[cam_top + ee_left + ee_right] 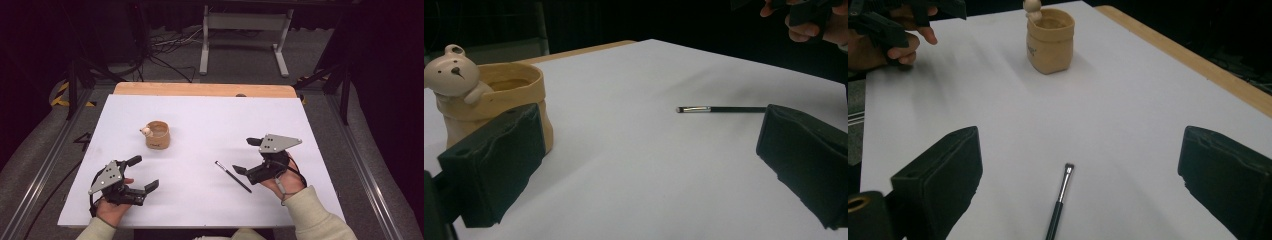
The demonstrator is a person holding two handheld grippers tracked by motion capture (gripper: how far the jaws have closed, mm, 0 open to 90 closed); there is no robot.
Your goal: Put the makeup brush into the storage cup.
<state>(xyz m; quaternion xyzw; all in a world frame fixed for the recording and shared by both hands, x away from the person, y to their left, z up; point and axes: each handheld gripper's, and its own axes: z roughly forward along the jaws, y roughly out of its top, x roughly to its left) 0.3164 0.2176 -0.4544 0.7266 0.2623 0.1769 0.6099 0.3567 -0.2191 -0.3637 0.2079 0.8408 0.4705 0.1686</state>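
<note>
Now the right tool (1078, 185) is hovering wide over the brush (1060, 200) lying flat on the worktop (200, 115) — thin handle, so closing off-centre risks rolling it away; left tool (134, 175) is waiting wide too.

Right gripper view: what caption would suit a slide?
Open right gripper poised over a slim brush, bear-trimmed cup beyond.

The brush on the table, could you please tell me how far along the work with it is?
Nothing looks done yet: the brush lies flat on the white table, apart from the bear cup. In hand: the right tongs are open around its handle end, not gripping. The left tongs are open and empty. Grasping and moving it remain.
</note>
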